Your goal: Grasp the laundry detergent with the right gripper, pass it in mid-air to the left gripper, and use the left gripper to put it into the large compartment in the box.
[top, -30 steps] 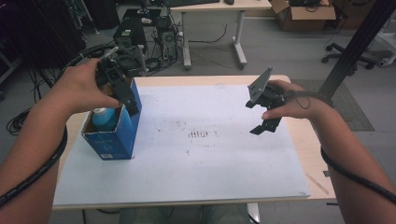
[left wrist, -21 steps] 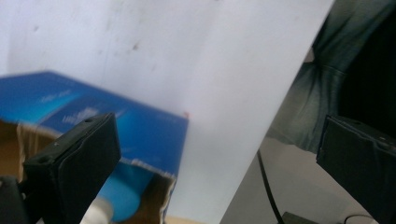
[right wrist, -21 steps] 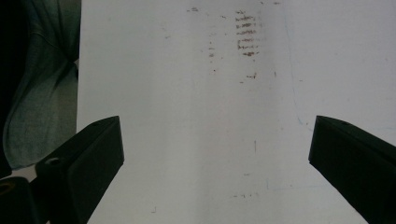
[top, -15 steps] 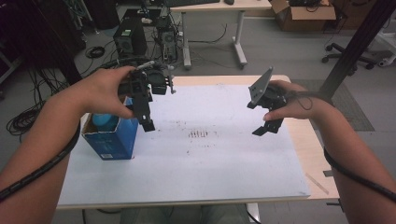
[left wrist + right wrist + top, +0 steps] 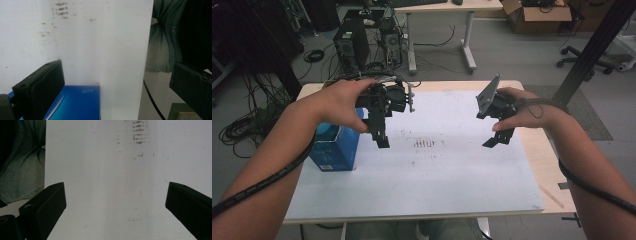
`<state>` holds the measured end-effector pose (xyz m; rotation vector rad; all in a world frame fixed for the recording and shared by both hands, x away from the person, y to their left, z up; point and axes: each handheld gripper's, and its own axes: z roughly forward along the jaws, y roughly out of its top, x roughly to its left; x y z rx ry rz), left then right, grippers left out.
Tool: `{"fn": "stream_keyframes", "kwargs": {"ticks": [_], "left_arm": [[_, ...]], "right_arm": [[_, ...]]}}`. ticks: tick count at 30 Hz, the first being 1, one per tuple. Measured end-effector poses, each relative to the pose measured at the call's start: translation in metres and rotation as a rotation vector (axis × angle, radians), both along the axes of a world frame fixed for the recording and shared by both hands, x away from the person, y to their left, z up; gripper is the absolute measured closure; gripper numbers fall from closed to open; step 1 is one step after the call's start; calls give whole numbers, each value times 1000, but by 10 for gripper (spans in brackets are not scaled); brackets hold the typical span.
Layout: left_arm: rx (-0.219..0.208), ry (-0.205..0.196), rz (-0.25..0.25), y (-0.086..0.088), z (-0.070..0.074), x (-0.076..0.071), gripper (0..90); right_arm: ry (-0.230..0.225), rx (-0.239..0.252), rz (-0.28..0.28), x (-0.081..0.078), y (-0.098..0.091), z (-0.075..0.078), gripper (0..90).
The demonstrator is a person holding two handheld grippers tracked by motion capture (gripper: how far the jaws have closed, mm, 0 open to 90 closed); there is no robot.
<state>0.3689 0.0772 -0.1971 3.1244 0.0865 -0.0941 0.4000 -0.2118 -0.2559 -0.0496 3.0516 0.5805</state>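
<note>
The open-topped blue cardboard box (image 5: 334,147) stands upright near the left edge of the counter (image 5: 532,135), on the white sheet (image 5: 437,170) that covers most of the surface. A rounded light-blue object (image 5: 324,131) sits inside the box; its identity cannot be determined.

Risks, as a judgement from the current layout:
- The box stands close to the left border of the sheet. A sideways contact from the left tongs (image 5: 382,137) could push it toward the counter edge or tip it, since it appears tall for its base.
- The left tongs hang just beside the box's right wall. A careless descent could strike the rim and crush the cardboard instead of entering the opening.
- The coiled cable on the left forearm passes near the box and could drag against it if the arm swings.

Left tongs: jaws spread wide apart, holding nothing. In the left gripper view the blue box (image 5: 77,102) lies low between the jaws, nearer one of them; contact cannot be confirmed.

Right tongs (image 5: 499,137): jaws spread wide apart, holding nothing, raised above the right half of the sheet, well apart from the box. The right gripper view shows bare, faintly marked white sheet (image 5: 105,182) between the jaws.
</note>
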Motion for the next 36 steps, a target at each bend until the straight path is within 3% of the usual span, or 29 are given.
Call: {"fn": "stream_keyframes", "kwargs": {"ticks": [14,36], "left_arm": [[23,6,-1,-8,4,8,2],[3,7,-24,-14,2,13,2]], "right_arm": [[-1,-11,1,6,0,1,34],[-1,-30,-5,6,1,3,35]]}}
